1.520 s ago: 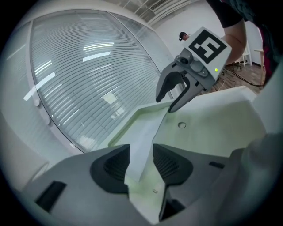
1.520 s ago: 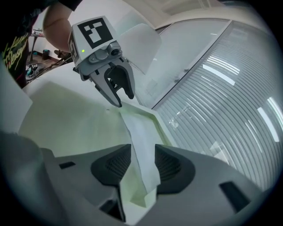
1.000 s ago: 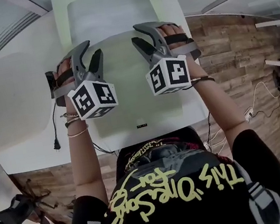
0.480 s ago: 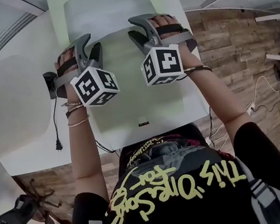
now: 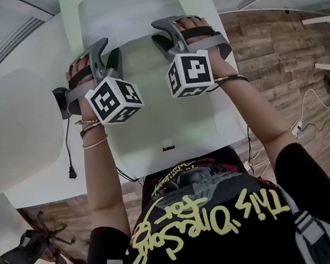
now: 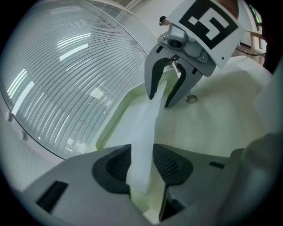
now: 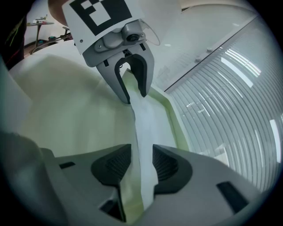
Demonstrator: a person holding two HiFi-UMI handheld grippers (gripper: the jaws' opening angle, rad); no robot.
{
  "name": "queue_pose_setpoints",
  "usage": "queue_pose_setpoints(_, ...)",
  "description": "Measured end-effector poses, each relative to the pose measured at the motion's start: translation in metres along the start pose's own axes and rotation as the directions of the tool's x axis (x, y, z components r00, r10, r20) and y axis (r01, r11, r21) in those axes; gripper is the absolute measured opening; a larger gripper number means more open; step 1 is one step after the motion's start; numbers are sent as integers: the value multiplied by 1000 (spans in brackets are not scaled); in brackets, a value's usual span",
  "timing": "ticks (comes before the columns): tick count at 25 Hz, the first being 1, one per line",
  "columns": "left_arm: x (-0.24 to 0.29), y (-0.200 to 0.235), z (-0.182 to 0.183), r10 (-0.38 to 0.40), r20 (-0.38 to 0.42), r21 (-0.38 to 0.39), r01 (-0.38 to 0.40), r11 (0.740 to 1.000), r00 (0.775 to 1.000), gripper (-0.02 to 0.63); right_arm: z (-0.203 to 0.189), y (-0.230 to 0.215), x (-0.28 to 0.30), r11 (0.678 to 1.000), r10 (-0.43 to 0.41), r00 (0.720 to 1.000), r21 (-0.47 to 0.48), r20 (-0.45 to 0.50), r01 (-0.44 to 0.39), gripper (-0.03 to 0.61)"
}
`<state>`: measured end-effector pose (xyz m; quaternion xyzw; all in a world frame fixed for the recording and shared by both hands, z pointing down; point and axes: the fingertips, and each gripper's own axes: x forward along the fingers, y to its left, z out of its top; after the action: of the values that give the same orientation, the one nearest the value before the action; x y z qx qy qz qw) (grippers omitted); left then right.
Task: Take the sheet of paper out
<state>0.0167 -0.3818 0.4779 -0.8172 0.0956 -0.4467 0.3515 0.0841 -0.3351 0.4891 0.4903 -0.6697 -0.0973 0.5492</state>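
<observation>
A white sheet of paper [image 5: 125, 12] lies over the far half of a pale green tray [image 5: 162, 113] on a white table. Both grippers hold the sheet's near edge. My left gripper [image 5: 105, 49] is shut on the edge's left part, my right gripper [image 5: 163, 30] on its right part. In the left gripper view the sheet [image 6: 148, 128] runs as a taut strip from my left gripper [image 6: 142, 163] to the right gripper [image 6: 160, 99]. The right gripper view mirrors this: the sheet [image 7: 143, 128] spans from my right gripper [image 7: 141, 165] to the left gripper [image 7: 135, 98].
A large white panel [image 5: 12, 123] lies on the table [image 5: 40, 178] left of the tray. A black cable with a plug [image 5: 71, 172] hangs near the table's front left. A ribbed glass wall [image 6: 66, 66] stands beyond the far edge. Wooden floor [image 5: 265, 53] shows on the right.
Over the last second both grippers moved a little farther from the person along the tray, still on the sheet's edge. Almost nothing differs from half a second ago.
</observation>
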Motion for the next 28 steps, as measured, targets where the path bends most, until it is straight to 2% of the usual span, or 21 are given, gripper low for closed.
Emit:
queue_pose_setpoints(2, 0, 2, 1, 6, 2, -2, -6, 1000, 1000, 156, 1, -3, -1, 1000, -16, 1000, 10, 9, 16, 145)
queue_pose_setpoints(7, -1, 6, 6, 20, 22, -12, -19, 1000, 1000, 124, 2, -13, -4, 998, -60, 998, 10, 19, 60, 43)
queue_pose_setpoints(17, -2, 7, 11, 29, 49, -7, -29, 1000, 998, 16, 4, -15, -6, 997, -78, 997, -7, 28, 78, 12)
queue_pose_setpoints(28, -12, 4, 14, 33, 75, -22, -31, 999, 997, 9, 8, -8, -15, 997, -82, 996, 7, 30, 82, 11)
